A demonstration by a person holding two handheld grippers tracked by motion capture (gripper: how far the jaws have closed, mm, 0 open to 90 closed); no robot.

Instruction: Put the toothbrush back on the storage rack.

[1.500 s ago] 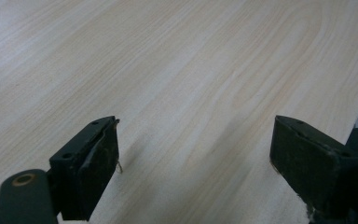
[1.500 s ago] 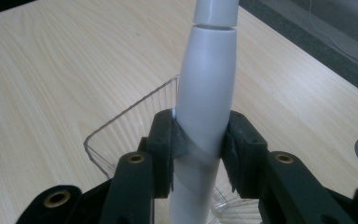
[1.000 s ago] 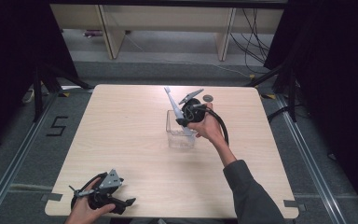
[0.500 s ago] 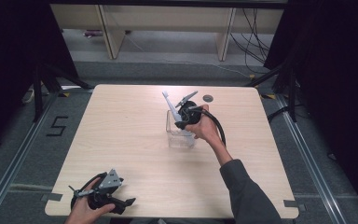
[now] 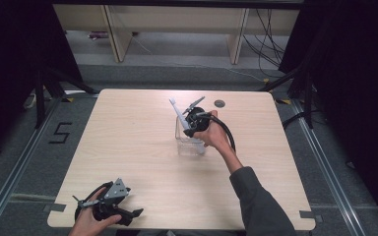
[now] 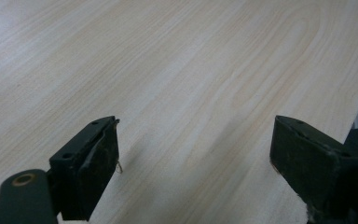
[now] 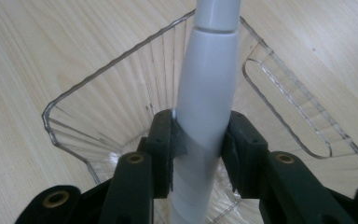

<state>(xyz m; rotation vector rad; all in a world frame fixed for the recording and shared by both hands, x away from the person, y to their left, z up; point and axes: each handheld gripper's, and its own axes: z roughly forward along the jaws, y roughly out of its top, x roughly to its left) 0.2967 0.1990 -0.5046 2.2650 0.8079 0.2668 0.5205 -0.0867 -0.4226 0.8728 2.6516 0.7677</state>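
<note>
The right gripper (image 5: 191, 129) is clamping a pale grey, tapered plastic handle (it looks like an electric toothbrush) (image 7: 205, 116) between its two black jaws, which are closed to a narrow gap around the handle's lower body, one pad pressing on each side. In the high view the grey handle (image 5: 178, 110) is rising from the jaws and leaning toward the desk's far edge and slightly to the left, so its long axis is tilted, not upright. Its lower end is sitting inside a clear, ribbed plastic container (image 7: 98, 98) with an open top and a slot-shaped cut-out in one wall; the same container (image 5: 187, 146) is standing on the light wooden desk (image 5: 128, 132) a little right of centre, nearer the far edge than the near one.

The relation that matters is the handle's axis against the container's opening: the lower end is already below the rim, directly under the jaws, so I judge that the coming move is one along that axis.

The left gripper (image 5: 128, 216) is resting at the desk's near left corner, well apart from the container, its jaws standing wide with nothing between them, as the left gripper (image 6: 193, 154) view shows over bare wood. The right hand is plainly the nearer one.
</note>
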